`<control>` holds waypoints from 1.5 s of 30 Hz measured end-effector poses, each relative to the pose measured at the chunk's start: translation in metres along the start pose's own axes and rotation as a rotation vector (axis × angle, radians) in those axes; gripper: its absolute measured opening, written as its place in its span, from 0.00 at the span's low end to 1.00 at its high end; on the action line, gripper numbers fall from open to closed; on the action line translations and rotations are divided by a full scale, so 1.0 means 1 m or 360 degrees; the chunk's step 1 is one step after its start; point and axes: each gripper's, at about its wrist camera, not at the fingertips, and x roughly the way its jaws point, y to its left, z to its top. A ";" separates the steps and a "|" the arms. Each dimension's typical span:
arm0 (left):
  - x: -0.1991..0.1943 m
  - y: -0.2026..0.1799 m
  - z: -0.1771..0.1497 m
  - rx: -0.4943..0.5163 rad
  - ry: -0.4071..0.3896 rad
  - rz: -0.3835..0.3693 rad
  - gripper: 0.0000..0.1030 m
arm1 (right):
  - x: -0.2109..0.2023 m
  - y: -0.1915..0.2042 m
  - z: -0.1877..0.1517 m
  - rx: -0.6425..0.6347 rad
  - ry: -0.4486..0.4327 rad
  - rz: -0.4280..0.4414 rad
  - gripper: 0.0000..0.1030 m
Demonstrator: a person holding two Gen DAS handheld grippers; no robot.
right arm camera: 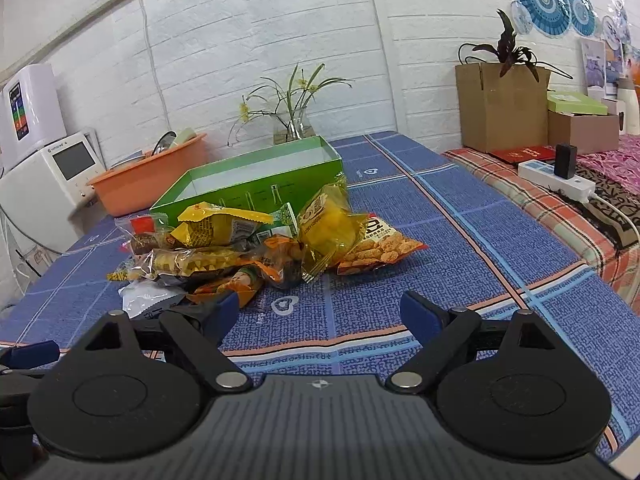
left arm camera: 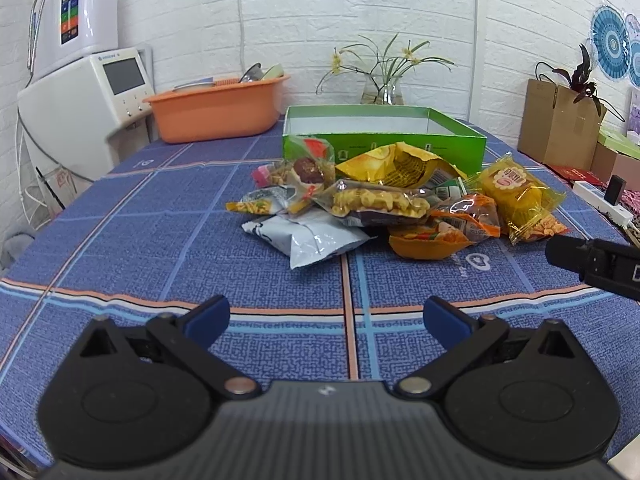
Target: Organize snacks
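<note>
A pile of snack packets (left arm camera: 384, 200) lies on the blue checked tablecloth (left arm camera: 160, 240), in front of an open green box (left arm camera: 384, 136) with a white inside that looks empty. The pile holds a silver bag (left arm camera: 308, 236), a yellow bag (left arm camera: 400, 164) and a yellow cake packet (left arm camera: 516, 196). My left gripper (left arm camera: 326, 320) is open and empty, short of the pile. My right gripper (right arm camera: 320, 316) is open and empty, near the pile's (right arm camera: 248, 248) front right edge, with the green box (right arm camera: 256, 184) behind. The right gripper also shows at the left wrist view's right edge (left arm camera: 596, 260).
An orange basin (left arm camera: 218, 108) with dishes and a white appliance (left arm camera: 84, 104) stand at the back left. A glass vase with flowers (left arm camera: 382, 88) is behind the box. Cardboard boxes (right arm camera: 500, 104) and a power strip (right arm camera: 556, 178) sit on a side surface at the right.
</note>
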 end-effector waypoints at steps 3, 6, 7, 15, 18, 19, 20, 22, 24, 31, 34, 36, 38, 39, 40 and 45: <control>0.000 -0.001 0.000 0.0009 0.0004 -0.0011 1.00 | 0.000 0.000 0.000 0.0001 0.0001 0.0015 1.00; 0.001 -0.002 0.000 0.0008 0.0011 -0.0013 1.00 | -0.001 0.000 0.000 -0.0001 -0.0005 0.0018 1.00; 0.001 -0.002 -0.001 0.0006 0.0015 -0.0012 1.00 | -0.001 0.001 0.000 -0.0007 -0.0005 0.0012 1.00; 0.003 -0.002 -0.001 0.0011 0.0025 -0.0012 1.00 | 0.003 -0.005 -0.003 0.0080 0.0023 0.0174 1.00; 0.003 0.003 -0.001 -0.0024 0.0009 -0.0047 1.00 | 0.001 -0.004 -0.002 0.0092 -0.0013 0.0171 1.00; 0.002 0.006 0.000 -0.0047 -0.0016 -0.0069 1.00 | -0.001 -0.004 -0.001 0.0093 -0.0039 0.0152 1.00; 0.001 0.010 0.001 -0.0074 -0.0051 -0.0089 1.00 | -0.002 -0.004 -0.001 0.0089 -0.0062 0.0119 1.00; -0.002 0.021 0.001 -0.0124 -0.0164 -0.0121 1.00 | -0.005 -0.004 0.002 0.0035 -0.0111 0.0078 1.00; -0.007 0.033 -0.001 -0.0183 -0.0335 -0.0133 1.00 | -0.010 -0.005 0.005 -0.0052 -0.0194 0.0081 1.00; 0.003 0.058 0.021 -0.0093 -0.0414 -0.0032 1.00 | -0.011 -0.011 0.026 -0.0450 -0.0339 0.0109 1.00; 0.024 0.071 0.039 -0.0144 -0.0332 0.0029 1.00 | -0.001 -0.013 0.036 -0.0503 -0.0268 0.0179 1.00; 0.037 0.077 0.049 -0.0214 -0.0276 0.0030 1.00 | 0.007 -0.014 0.040 -0.0496 -0.0234 0.0189 1.00; 0.052 0.079 0.058 -0.0228 -0.0206 -0.0002 1.00 | 0.016 -0.014 0.043 -0.0486 -0.0223 0.0195 1.00; 0.059 0.077 0.061 -0.0218 -0.0183 -0.0024 1.00 | 0.022 -0.015 0.046 -0.0484 -0.0220 0.0191 1.00; 0.066 0.074 0.065 -0.0210 -0.0166 -0.0036 1.00 | 0.029 -0.014 0.048 -0.0487 -0.0214 0.0180 1.00; 0.099 0.052 0.080 -0.0160 -0.0119 -0.0131 1.00 | 0.065 -0.011 0.055 -0.0538 -0.0153 0.0102 1.00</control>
